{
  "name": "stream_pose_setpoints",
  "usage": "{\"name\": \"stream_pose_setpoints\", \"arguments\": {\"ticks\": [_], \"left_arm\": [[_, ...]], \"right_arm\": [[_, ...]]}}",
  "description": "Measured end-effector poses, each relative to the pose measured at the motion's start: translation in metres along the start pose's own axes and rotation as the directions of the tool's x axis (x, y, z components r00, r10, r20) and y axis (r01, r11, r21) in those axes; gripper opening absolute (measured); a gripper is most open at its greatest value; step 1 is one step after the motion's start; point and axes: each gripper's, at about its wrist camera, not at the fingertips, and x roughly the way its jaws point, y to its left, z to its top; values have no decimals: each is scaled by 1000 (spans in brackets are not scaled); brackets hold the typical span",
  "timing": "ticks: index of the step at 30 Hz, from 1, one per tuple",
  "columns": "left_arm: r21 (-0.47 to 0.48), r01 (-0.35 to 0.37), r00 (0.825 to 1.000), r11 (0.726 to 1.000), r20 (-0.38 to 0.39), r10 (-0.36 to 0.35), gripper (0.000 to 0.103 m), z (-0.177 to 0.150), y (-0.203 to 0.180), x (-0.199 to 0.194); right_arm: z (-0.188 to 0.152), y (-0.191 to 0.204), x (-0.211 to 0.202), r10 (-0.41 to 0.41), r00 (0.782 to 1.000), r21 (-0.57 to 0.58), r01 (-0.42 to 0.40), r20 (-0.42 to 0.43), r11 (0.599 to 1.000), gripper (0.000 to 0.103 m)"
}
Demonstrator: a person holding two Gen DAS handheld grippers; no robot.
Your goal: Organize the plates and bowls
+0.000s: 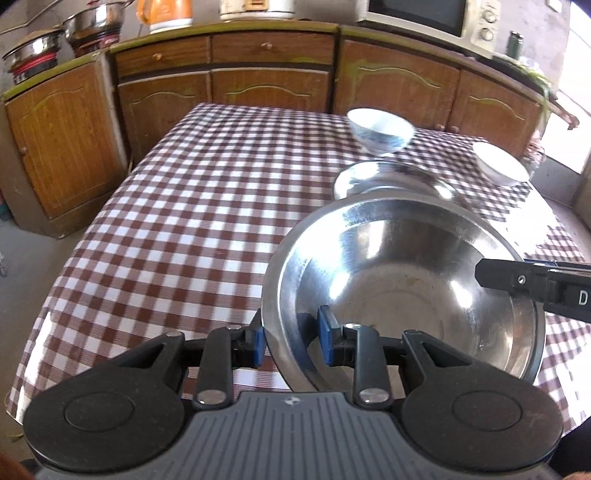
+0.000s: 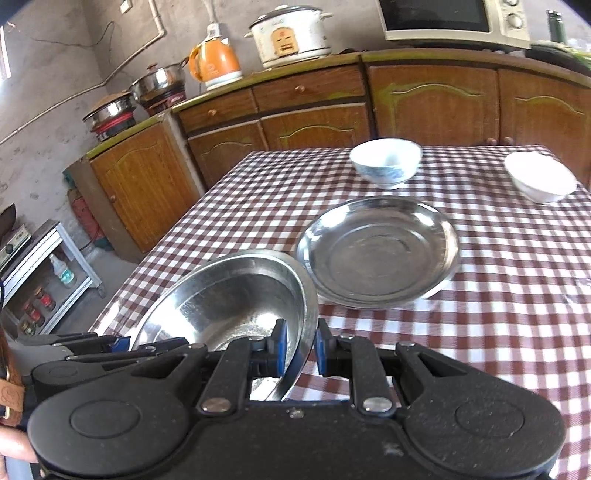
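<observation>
A large steel bowl [image 1: 406, 280] hangs over the checked table [image 1: 184, 206], gripped on both sides. My left gripper [image 1: 293, 338] is shut on its left rim, one blue pad inside and one outside. My right gripper [image 2: 300, 350] is shut on the opposite rim of the steel bowl [image 2: 236, 299]; its black body [image 1: 535, 288] shows at the right of the left wrist view. Beyond lies a shallow steel plate [image 2: 376, 251]. Farther back stand a blue-patterned white bowl [image 2: 386, 162] and a plain white bowl [image 2: 539, 181].
Wooden cabinets [image 1: 273, 85] run behind the table, with a microwave [image 2: 454, 18], a rice cooker [image 2: 291, 33], an orange kettle [image 2: 214, 62] and steel pots [image 2: 159, 81] on top. A low shelf with jars [image 2: 40, 291] stands at the left. The cloth's left half is bare.
</observation>
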Motion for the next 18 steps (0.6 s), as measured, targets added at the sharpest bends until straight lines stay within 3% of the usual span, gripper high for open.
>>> {"name": "stream_pose_setpoints", "arguments": {"ticks": [18], "left_arm": [[103,166,986,981,-9,-166,30,-4,-105,-4]], "right_arm": [[-17,-88,-86,-173,982,132,161,81,978,21]]}}
